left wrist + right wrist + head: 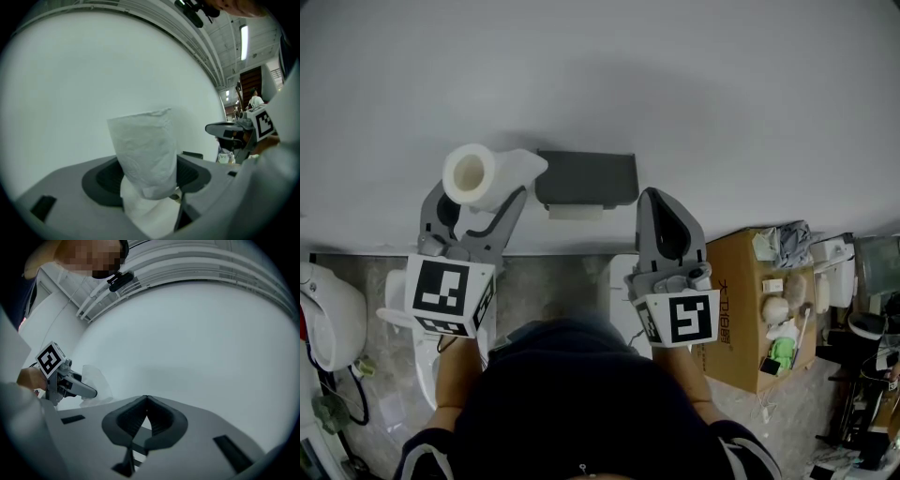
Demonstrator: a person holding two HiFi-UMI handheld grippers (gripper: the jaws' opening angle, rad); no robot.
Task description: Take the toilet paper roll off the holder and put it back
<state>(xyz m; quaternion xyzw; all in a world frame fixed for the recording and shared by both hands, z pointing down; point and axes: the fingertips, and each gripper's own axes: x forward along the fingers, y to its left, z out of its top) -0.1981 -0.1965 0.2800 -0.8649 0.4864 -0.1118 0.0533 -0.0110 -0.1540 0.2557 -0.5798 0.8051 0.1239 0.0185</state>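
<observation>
A plain pale wall fills the upper half of the head view, with a speckled stone floor below. On it hangs the flat grey holder (586,178), its rod bare. Just left of it, off the holder, your left gripper (483,197) clasps the toilet paper roll (470,174), white and cylindrical, its hollow core facing up at you. Your right gripper (656,199) hangs to the holder's right. A cardboard box (741,309) of clutter crowds the right edge, well apart from the wall.

In the left gripper view, the roll stands upright between the grey jaws, which are clamped on its soft, embossed sides; a loose tail sags beneath. Bare wall lies ahead.

In the right gripper view, the ribbed dark pads are pressed tip to tip, with nothing between them.
</observation>
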